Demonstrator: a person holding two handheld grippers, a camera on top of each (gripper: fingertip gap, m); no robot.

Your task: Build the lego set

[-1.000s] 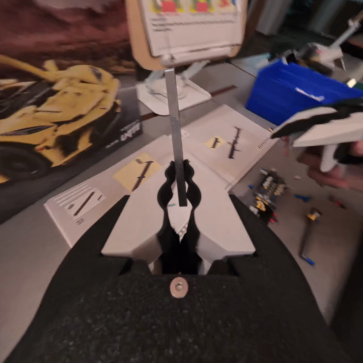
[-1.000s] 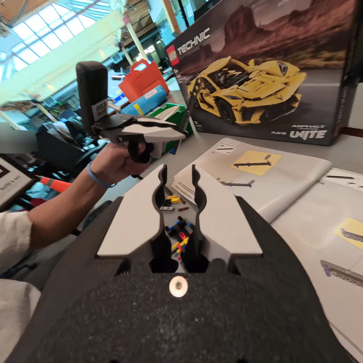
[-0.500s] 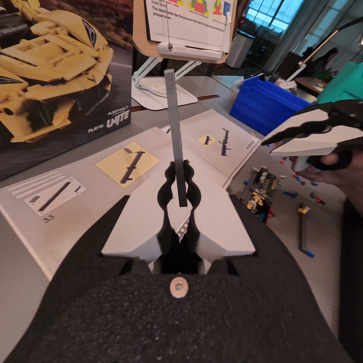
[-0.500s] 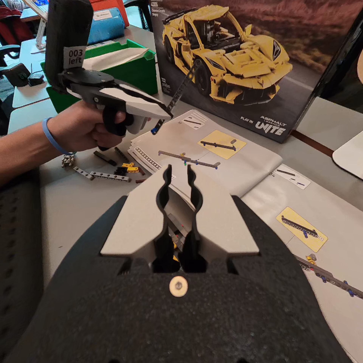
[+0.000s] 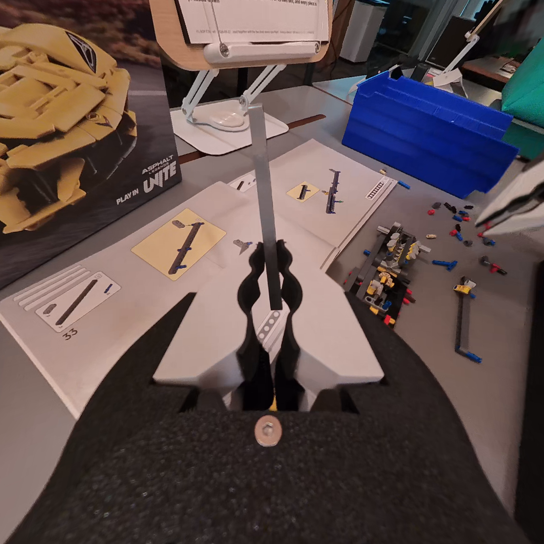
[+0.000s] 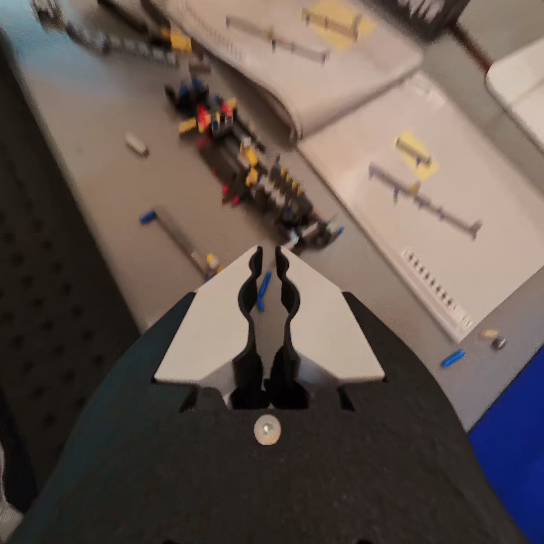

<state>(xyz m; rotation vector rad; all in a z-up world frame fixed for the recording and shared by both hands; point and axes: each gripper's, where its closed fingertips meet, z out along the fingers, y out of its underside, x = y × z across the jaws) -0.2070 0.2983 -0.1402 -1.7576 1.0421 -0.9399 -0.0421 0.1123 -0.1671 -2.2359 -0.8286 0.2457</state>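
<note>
Beam and pad meet at the left gripper (image 5: 268,244), whose two fingers are clamped on a long, flat grey lego beam (image 5: 264,188) that stands nearly upright out of the fingertips, its lower end dropping between the black wavy pads (image 5: 250,282). Beneath it lies the open white instruction booklet (image 5: 141,297) with yellow step panels, spread on the grey table (image 5: 482,397). Right of the booklet sits the partly built dark grey, black and yellow lego chassis (image 5: 385,270), and beside that a slim dark grey beam with blue pins (image 5: 462,323) and a scatter of small blue, red and black pins (image 5: 462,217). Behind stand the set's box printed with a yellow car (image 5: 59,117), a white-footed wooden document stand (image 5: 235,59) and a blue plastic bin (image 5: 426,129). The right gripper (image 6: 268,250) hangs over the table with its fingers a narrow gap apart and nothing between them; a loose blue pin (image 6: 263,290) lies on the table below that gap. Its view is motion-blurred, with the chassis (image 6: 256,173) just ahead of the fingertips and the booklet (image 6: 441,206) to the right.
</note>
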